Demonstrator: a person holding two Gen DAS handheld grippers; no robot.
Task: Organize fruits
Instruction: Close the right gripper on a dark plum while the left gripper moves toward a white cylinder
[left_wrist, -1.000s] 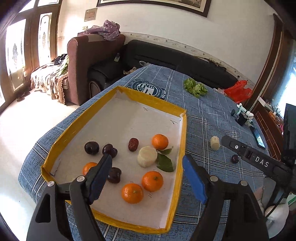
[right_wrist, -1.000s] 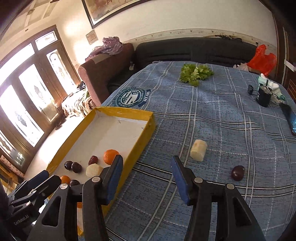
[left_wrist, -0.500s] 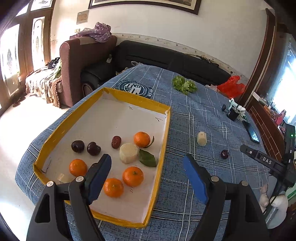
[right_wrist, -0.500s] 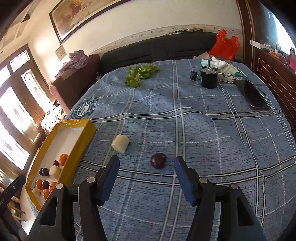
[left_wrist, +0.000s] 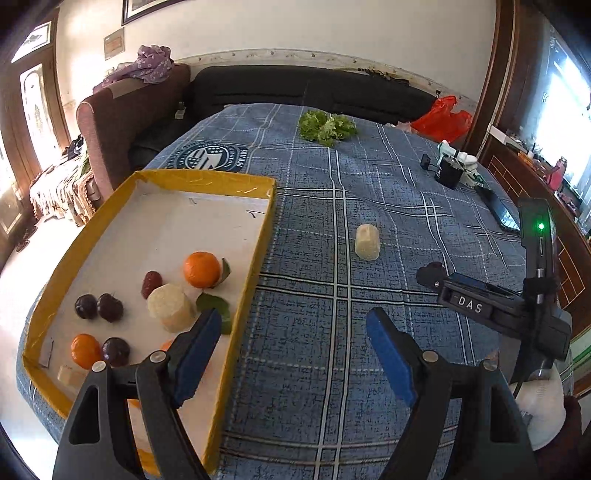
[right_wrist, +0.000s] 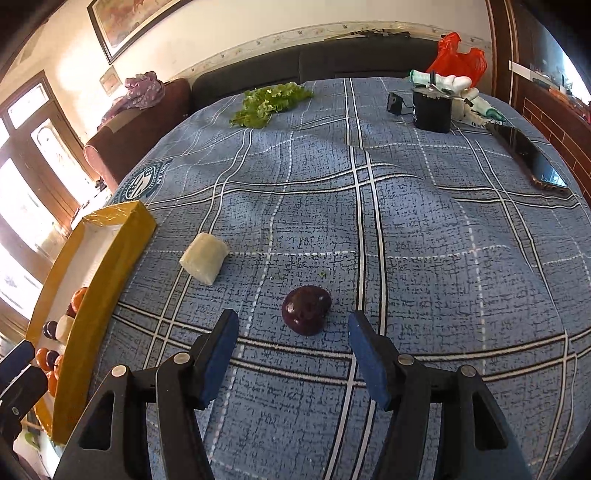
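Right wrist view now has the right tongs (right_wrist: 291, 354) spread wide and swung over from the yellow tray (right_wrist: 110, 254) to the dark plum (right_wrist: 306, 309) on the tabletop (right_wrist: 443, 240), probably the next pickup, while the left tongs (left_wrist: 295, 358) hang released.

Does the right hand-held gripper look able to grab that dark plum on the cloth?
Probably yes. The right hand-held gripper is open, its jaws spread wider than the dark plum, which lies just ahead between them on the bare blue cloth with nothing in the way.

Lettuce (right_wrist: 271, 101), black cup (right_wrist: 431, 110), phone (right_wrist: 532, 160), red bag (right_wrist: 460, 55) on tablecloth (right_wrist: 443, 240).
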